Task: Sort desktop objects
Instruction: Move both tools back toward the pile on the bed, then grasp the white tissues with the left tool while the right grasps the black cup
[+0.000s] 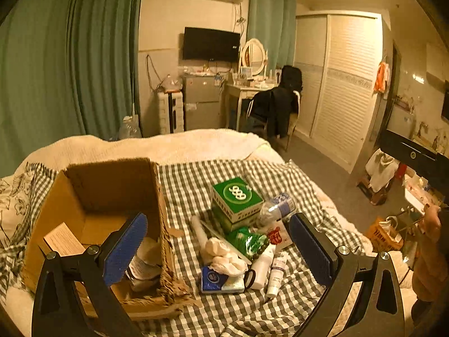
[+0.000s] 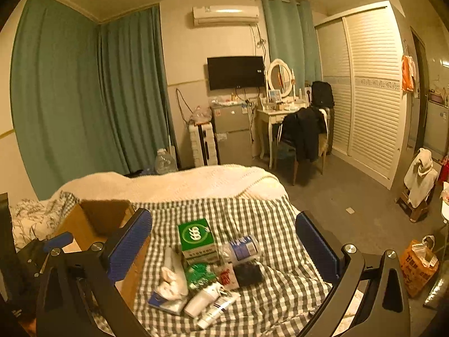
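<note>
Left gripper and right gripper fingers spread wide, empty; cardboard box holds papers; green box lies ahead between fingers.

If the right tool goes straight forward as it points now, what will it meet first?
Probably the pile on the checked cloth: the right tool, open and empty, points at the green box and the plastic bottle beside it. Depth is unclear.

Teal curtains — white wardrobe

Green box upright beside open cardboard box.
</note>
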{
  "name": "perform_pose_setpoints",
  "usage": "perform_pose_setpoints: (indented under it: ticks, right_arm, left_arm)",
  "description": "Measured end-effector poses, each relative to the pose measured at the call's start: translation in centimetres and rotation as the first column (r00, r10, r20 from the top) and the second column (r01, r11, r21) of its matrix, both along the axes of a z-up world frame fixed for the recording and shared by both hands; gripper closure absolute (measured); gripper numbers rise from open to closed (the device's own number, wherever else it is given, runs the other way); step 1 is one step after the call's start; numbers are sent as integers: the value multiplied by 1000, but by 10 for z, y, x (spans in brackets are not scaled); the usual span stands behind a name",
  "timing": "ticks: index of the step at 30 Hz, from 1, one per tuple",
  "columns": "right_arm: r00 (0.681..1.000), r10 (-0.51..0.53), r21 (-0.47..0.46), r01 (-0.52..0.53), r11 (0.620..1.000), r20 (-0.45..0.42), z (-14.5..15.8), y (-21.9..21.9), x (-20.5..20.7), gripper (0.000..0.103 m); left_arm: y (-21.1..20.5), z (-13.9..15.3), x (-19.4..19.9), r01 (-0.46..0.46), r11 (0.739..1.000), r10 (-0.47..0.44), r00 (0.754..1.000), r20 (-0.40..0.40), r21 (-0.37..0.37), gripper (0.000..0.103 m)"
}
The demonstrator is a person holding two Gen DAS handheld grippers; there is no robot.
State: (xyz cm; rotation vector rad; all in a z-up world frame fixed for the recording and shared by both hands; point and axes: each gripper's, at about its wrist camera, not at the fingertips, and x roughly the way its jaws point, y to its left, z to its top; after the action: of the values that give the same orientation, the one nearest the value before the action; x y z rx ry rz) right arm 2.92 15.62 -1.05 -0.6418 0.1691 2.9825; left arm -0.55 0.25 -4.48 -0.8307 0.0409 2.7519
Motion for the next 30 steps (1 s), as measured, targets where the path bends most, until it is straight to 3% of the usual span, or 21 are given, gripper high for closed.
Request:
perform_pose_setpoints:
  ticks: [7, 13, 17, 23, 30]
  right_arm:
    - [991, 53, -4, -53, 999, 120, -33, 19, -23, 0]
    - [982, 48, 95, -67, 993, 185, -66, 25, -42, 0]
    - [969, 15, 95, -39, 995, 245, -92, 43, -62, 0]
    - [949, -42, 124, 3, 992, 314, -126, 65, -81, 0]
    - [930, -34, 81, 5, 997, 367, -147, 77, -95, 2]
  left_arm:
    - [27, -22, -3, 38, 998, -37, 999, 19, -45, 0]
    - [44, -44, -15, 46, 997, -42, 997, 63, -64, 0]
    - [53, -61, -16, 67, 993, -60, 995, 78, -92, 0]
    - [67, -84, -24, 88, 989, -73, 989, 129, -115, 12]
    - [70, -108, -35, 73, 990, -48, 980, 195, -123, 21]
